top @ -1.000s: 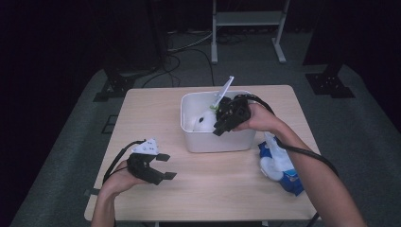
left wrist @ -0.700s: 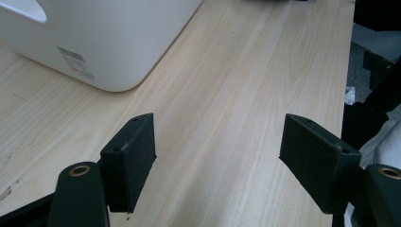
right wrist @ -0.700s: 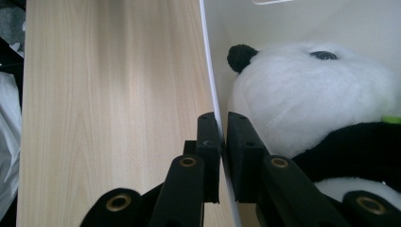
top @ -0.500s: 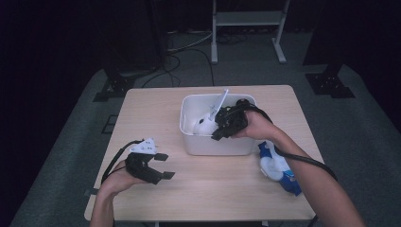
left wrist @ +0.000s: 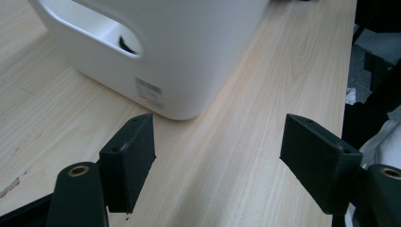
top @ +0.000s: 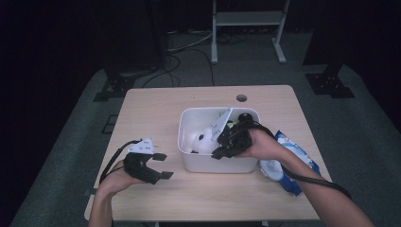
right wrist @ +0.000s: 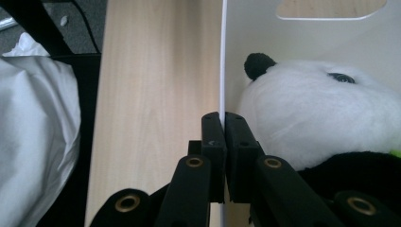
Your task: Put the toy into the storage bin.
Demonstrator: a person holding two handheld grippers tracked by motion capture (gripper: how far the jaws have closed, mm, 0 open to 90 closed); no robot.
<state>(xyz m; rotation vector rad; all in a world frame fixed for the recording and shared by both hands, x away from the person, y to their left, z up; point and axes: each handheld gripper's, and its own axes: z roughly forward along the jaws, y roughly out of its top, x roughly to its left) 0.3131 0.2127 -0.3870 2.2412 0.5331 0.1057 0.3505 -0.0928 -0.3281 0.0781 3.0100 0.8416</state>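
Clamping the bin (top: 222, 163) wall, right claw (right wrist: 221, 126) was closed on it; a lopsided pull could tip out the panda (right wrist: 326, 113). Left claw (left wrist: 227, 156) stood open beside the bin.

Light wooden table (top: 156, 113), round cable hole (top: 241, 98) near far edge. White plastic bin (top: 208, 163) standing right of centre, handle cut-outs in its end walls. Blue-and-white packet (top: 283, 163) lying flat just beside bin, toward right edge. Bare wood across left half and along near edge.
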